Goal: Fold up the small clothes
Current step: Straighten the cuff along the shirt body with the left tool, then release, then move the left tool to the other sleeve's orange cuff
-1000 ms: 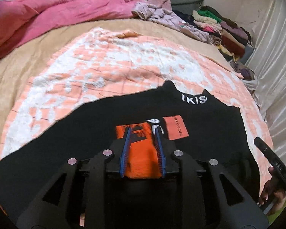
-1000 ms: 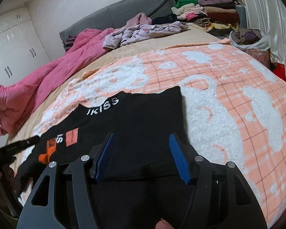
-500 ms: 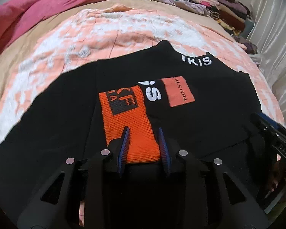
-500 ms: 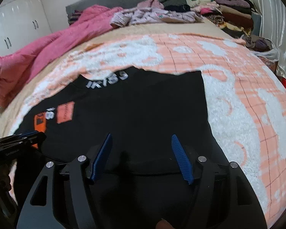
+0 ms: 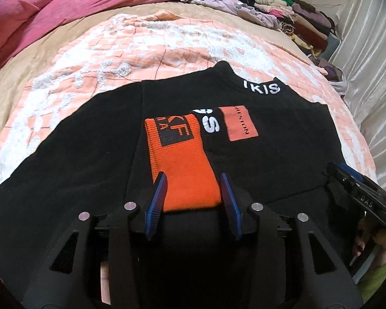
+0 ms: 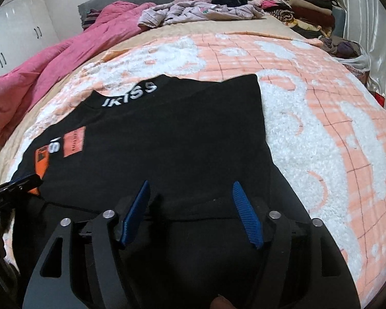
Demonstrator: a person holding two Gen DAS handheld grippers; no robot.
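- Since a second ago, both grippers have sunk toward the bed and the orange cuff, once clamped between the left pads, now lies free on the garment.
- Left gripper (image 5: 193,200): jaws opening, blue pads apart on either side of the near end of the orange cuff (image 5: 182,159) without pressing it.
- Right gripper (image 6: 191,211): jaws opening and standing wide, with only the black fabric's near fold edge below and between them; nothing is pinched.
- Black sweater (image 5: 283,154) lies spread flat directly ahead of both grippers, collar lettering at the far edge, its sleeve folded across the chest so the cuff sits beside the orange patch (image 5: 240,123).
- Sweater rests on the peach-and-white blanket (image 6: 321,118) covering the bed.
- Farther off: a pink quilt (image 5: 51,13) at the left, crumpled lilac clothes (image 6: 193,10), and a stack of folded clothes (image 6: 296,2) near the curtain.
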